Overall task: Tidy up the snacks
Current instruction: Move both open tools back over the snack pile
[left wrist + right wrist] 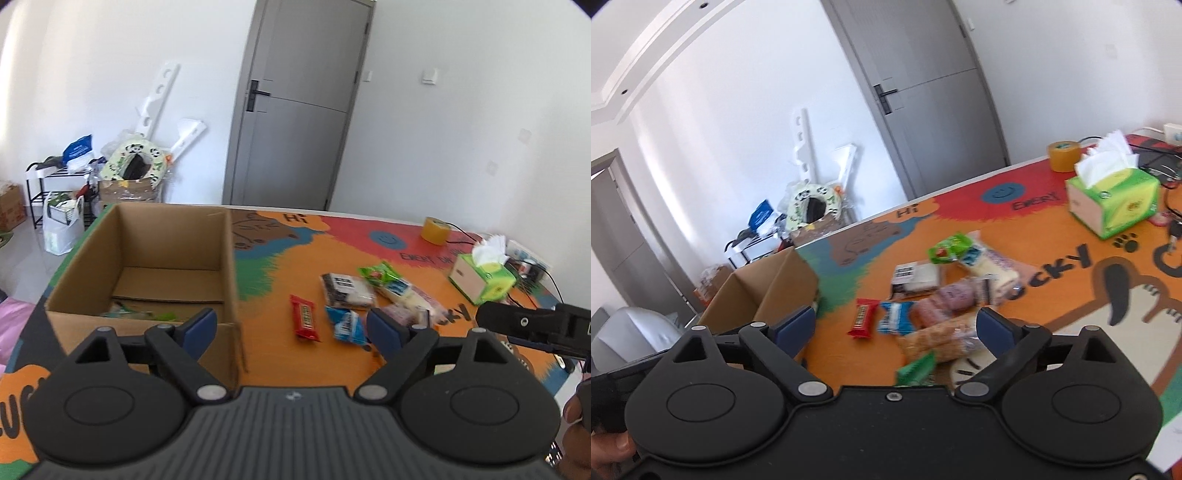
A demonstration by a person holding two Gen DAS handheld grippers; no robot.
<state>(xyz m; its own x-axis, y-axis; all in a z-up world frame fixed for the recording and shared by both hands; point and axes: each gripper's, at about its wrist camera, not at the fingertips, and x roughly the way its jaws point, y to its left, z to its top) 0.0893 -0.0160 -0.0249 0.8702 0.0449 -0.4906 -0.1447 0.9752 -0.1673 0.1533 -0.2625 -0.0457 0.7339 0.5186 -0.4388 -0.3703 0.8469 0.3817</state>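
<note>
on the colourful table (280, 251), a cardboard box (229, 258) stands at the left, open at the top, with a loose pile of snacks well to its right. inside the box, against the near wall, lie one or two greenish packets (136, 314), too blurred to count surely. nearest the box, out on the table, a red chocolate bar (304, 322) lies alone, with a blue-and-white packet (345, 325) just beside it on the right. farther off sit a black-and-white packet (345, 290) and a green packet (380, 274), touching a white-wrapped snack (406, 293). from the right wrist view a pink sausage-like pack (932, 308), a purple packet (956, 295) and a clear bag of golden crackers (938, 343) crowd the near side of the pile. beyond the pile, to the right, stand one green tissue box (482, 282) and one roll of yellow tape (436, 229), with black cables behind. the left gripper (291, 328) hangs with its jaws released, one pad in front of the box's near right corner. the right gripper (895, 330) also has its jaws spread and empty, above the cracker bag.
</note>
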